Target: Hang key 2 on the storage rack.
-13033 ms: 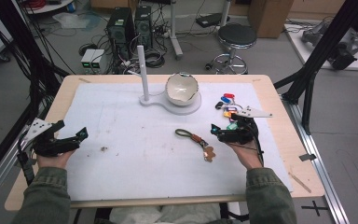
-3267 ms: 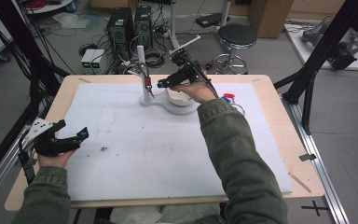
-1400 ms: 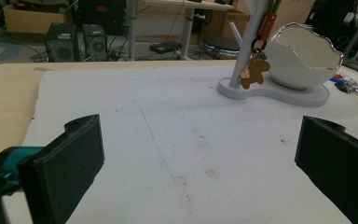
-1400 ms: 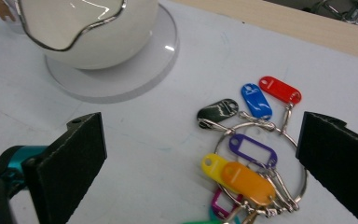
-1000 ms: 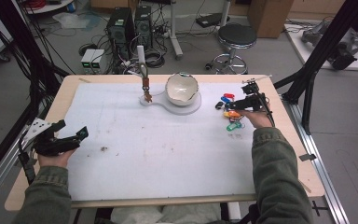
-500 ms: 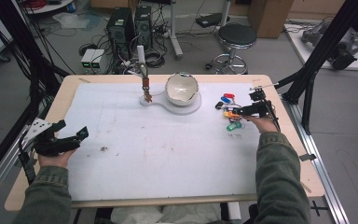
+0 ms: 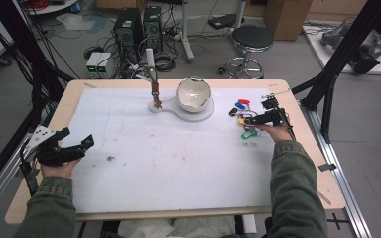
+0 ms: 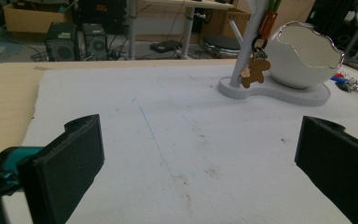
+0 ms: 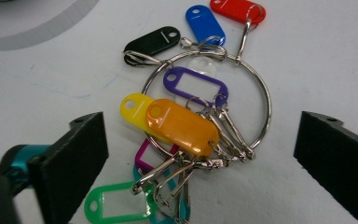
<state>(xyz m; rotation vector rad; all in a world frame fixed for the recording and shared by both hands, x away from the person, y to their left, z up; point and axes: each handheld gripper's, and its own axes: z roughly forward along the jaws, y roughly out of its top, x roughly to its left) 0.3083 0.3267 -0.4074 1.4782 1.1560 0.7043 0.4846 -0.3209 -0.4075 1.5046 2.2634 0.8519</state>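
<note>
Evidently the right gripper [image 9: 200, 154] is hovering wide open over the key-tag ring [image 9: 205, 100] lying mid-frame on the white mat [image 9: 307, 56] — light, loose, jangly, likely slippery — so the thin steel hoop is looking the surest hold.

Wooden table [image 7: 67, 106] under white mat [image 7: 178, 158]

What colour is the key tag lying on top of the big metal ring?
Orange tag, clearest in the right gripper view, lying over the ring.
</note>
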